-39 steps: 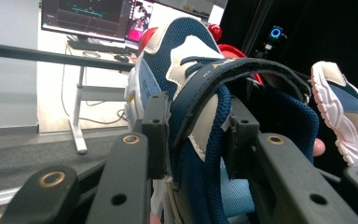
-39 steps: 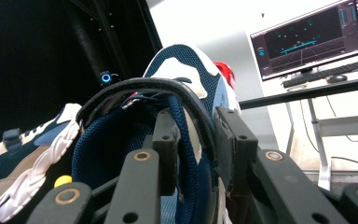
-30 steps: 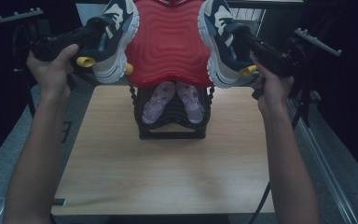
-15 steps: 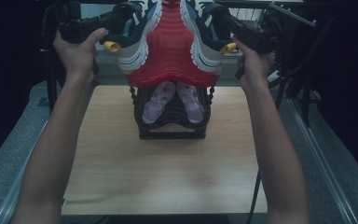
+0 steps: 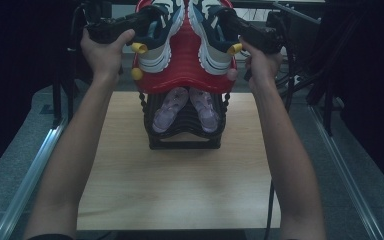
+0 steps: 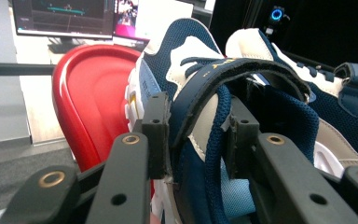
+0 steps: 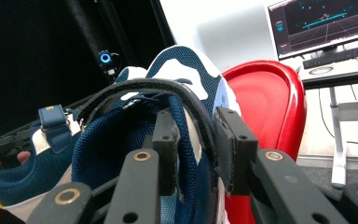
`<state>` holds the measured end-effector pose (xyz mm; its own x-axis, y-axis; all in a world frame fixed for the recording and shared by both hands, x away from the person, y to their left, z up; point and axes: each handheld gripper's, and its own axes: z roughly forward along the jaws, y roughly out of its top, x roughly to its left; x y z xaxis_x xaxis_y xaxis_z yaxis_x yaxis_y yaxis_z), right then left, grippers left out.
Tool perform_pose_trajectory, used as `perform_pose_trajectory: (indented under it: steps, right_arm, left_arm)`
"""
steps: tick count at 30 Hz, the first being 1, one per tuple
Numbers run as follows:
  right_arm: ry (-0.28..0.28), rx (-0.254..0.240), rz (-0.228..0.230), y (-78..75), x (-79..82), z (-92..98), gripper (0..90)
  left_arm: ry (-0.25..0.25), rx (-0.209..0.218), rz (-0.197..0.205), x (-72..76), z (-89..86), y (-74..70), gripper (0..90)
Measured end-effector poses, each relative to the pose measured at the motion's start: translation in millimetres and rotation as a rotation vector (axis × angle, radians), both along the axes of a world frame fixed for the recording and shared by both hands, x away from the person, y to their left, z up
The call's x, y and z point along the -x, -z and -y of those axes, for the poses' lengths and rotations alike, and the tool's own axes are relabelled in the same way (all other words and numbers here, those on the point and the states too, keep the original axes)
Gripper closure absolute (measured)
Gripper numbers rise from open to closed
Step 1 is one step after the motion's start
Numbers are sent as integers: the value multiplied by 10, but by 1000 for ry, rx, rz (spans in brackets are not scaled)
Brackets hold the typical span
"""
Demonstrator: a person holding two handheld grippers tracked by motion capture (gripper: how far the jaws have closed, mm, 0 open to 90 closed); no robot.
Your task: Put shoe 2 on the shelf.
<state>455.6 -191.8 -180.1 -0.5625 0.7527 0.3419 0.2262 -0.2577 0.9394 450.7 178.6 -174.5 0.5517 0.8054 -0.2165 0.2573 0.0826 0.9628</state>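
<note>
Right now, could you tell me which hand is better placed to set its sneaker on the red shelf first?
Neither clearly: left tongs grip the left sneaker, right tongs the right sneaker, both over the red shelf.

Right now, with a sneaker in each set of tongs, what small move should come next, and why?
Probably lower both onto the red shelf: the left tongs grip the left sneaker, the right tongs the right sneaker, both above it.
</note>
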Motion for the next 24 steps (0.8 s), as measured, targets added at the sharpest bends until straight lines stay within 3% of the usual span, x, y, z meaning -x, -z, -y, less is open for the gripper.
perform_pose_trajectory:
  steps: [10, 14, 19, 20, 23, 24]
  right_arm:
    - [50, 59, -26, 85, -53, -151, 703]
    - [63, 107, -30, 138, -61, -214, 670]
    - [20, 108, -36, 159, -81, -242, 600]
    - [9, 110, -34, 158, -80, -246, 553]
    - [-11, 100, -44, 159, -80, -249, 507]
    - [-24, 109, -48, 165, -82, -245, 446]
  left_arm:
    - [-6, -23, -22, -25, 49, 142, 668]
    - [-1, -43, -32, -43, 77, 223, 641]
    - [11, -30, -18, -35, 120, 250, 569]
    - [36, -6, -36, -41, 105, 244, 547]
    - [37, -3, -40, -34, 88, 235, 505]
    - [42, 4, -37, -14, 77, 222, 498]
